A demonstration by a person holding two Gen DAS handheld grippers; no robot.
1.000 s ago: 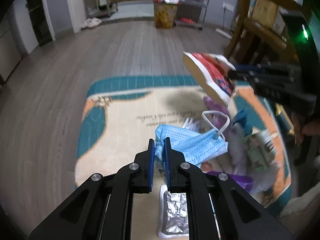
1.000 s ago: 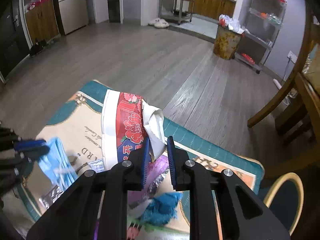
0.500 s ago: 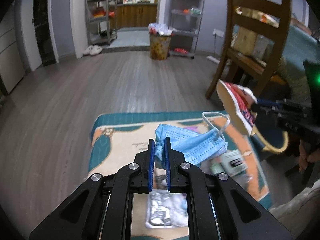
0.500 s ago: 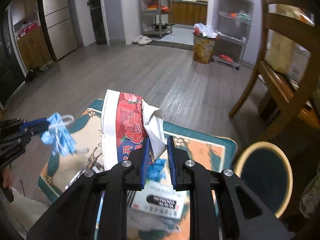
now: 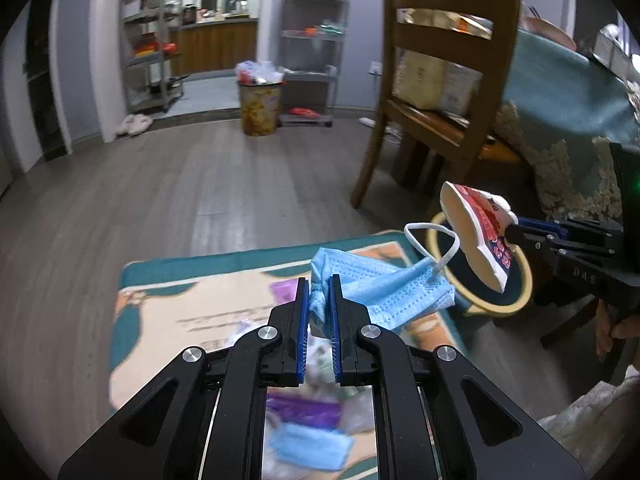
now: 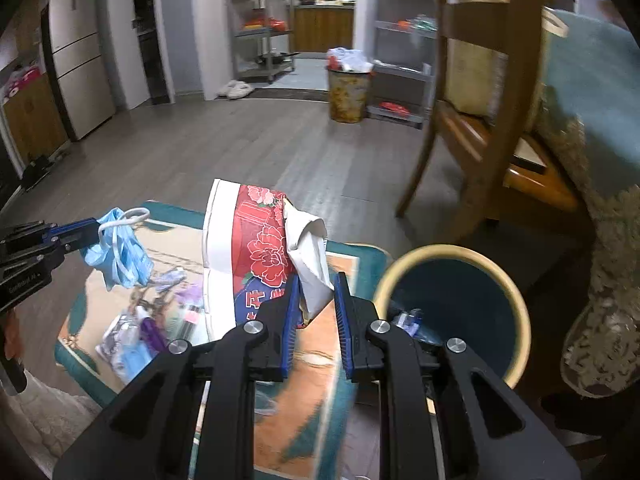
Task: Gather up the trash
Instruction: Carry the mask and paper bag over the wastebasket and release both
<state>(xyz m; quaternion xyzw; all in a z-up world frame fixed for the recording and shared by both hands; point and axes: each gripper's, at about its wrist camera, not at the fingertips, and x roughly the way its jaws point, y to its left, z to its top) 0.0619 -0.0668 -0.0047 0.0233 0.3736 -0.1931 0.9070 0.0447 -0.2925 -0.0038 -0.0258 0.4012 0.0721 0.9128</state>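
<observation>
Blue face mask (image 5: 384,292) pinched in our left gripper (image 5: 320,312) jaws; red floral wrapper (image 6: 260,252) pinched in our right gripper (image 6: 316,312); lower-frame litter (image 5: 308,440) blurred beyond telling.

A lived-in home: grey wood-plank floor (image 6: 240,152), a wooden dining chair (image 5: 444,92) beside a table draped in a teal tablecloth (image 5: 568,108), a refrigerator (image 6: 80,80), slippers (image 6: 236,89) by the doorway, metal storage racks (image 5: 150,40) and kitchen cabinets (image 5: 216,46) beyond.
</observation>
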